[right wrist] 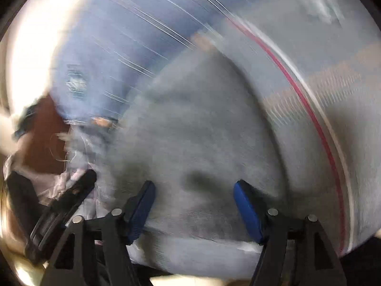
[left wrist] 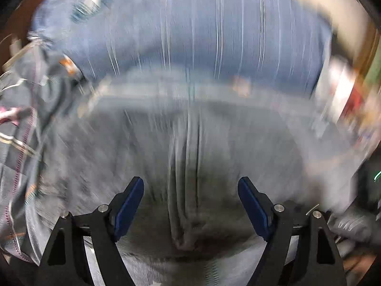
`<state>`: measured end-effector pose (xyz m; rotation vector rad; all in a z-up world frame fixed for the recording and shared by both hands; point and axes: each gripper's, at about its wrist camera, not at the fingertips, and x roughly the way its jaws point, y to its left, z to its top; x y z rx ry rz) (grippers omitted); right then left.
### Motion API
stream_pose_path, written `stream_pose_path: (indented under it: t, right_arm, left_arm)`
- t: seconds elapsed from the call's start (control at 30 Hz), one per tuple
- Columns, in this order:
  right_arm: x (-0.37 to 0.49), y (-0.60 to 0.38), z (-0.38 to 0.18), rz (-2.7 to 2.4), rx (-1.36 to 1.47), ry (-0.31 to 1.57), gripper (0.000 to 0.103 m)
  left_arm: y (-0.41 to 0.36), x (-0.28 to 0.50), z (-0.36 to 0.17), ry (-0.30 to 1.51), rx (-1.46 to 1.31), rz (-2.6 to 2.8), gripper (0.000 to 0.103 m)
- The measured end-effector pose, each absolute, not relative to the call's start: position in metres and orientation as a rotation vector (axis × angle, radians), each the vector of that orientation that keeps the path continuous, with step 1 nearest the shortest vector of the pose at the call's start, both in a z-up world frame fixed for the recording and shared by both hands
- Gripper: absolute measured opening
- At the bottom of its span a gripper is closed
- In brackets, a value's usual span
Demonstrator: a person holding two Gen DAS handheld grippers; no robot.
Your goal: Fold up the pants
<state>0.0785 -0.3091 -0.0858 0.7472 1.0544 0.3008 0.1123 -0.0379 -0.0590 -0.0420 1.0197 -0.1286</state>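
Pants (left wrist: 190, 143), grey, lie blurred under both tools. Left gripper (left wrist: 190, 205) and right gripper (right wrist: 194, 205) gape wide, holding nothing. Risk: pinching one layer only, or snagging the blue garment (left wrist: 190, 28) alongside.

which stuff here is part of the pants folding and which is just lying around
For the job:
- grey pants
- left tongs, open
- right tongs, open

Lying about:
- blue striped cloth beyond the pants
- grey cloth with a red stripe
- black object, too blurred to name
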Motion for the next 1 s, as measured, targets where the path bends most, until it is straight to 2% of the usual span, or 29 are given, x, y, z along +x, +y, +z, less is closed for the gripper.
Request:
stream_pose_path:
  t: [0.03,0.1,0.2,0.27,0.37,0.4,0.43,0.47,0.63,0.77,0.87,0.93,0.97,1.0]
  right_arm:
    - [0.083,-0.311,-0.078,0.301,0.733,1.076,0.062]
    - [0.091,-0.313,-0.042,0.318,0.654,1.011,0.064]
    - [0.121,-0.312,-0.008,0.387,0.624,0.945,0.063]
    - [0.151,-0.309,-0.008,0.444,0.628,0.965,0.063]
    - [0.194,-0.313,-0.053,0.358,0.560,1.103,0.063]
    - [0.206,-0.320,-0.076,0.315,0.603,1.161,0.049]
    - [0.207,-0.328,-0.077,0.301,0.659,1.123,0.042]
    - [0.205,-0.330,-0.074,0.303,0.686,1.115,0.042]
    - [0.175,-0.318,-0.034,0.317,0.590,1.032,0.046]
    - [0.129,-0.315,-0.025,0.339,0.588,1.008,0.048]
    - [0.102,-0.316,-0.036,0.376,0.597,1.032,0.050]
    - [0.097,-0.315,-0.061,0.358,0.578,1.091,0.063]
    - [0.098,-0.314,-0.079,0.336,0.555,1.149,0.063]
    - [0.097,-0.317,-0.086,0.337,0.566,1.133,0.059]
  left_arm:
    - [-0.045,0.118,-0.084,1.105,0.018,-0.110,0.082]
    - [-0.052,0.111,-0.086,1.004,0.082,-0.099,0.086]
    - [-0.057,0.114,-0.087,1.022,0.094,-0.088,0.086]
    - [-0.058,0.112,-0.086,1.018,0.080,-0.091,0.086]
    - [-0.059,0.106,-0.087,0.984,0.090,-0.091,0.087]
    - [-0.059,0.104,-0.088,0.978,0.087,-0.092,0.088]
    - [-0.059,0.102,-0.089,0.977,0.091,-0.095,0.088]
    - [-0.059,0.102,-0.088,0.972,0.090,-0.100,0.088]
    - [-0.056,0.098,-0.086,0.961,0.073,-0.124,0.089]
    - [-0.049,0.099,-0.084,0.956,0.035,-0.154,0.089]
    - [-0.047,0.100,-0.084,0.950,0.017,-0.157,0.089]
    - [-0.049,0.100,-0.084,0.946,0.026,-0.151,0.089]
    - [-0.049,0.100,-0.085,0.945,0.027,-0.148,0.090]
    - [-0.050,0.100,-0.085,0.944,0.027,-0.146,0.090]
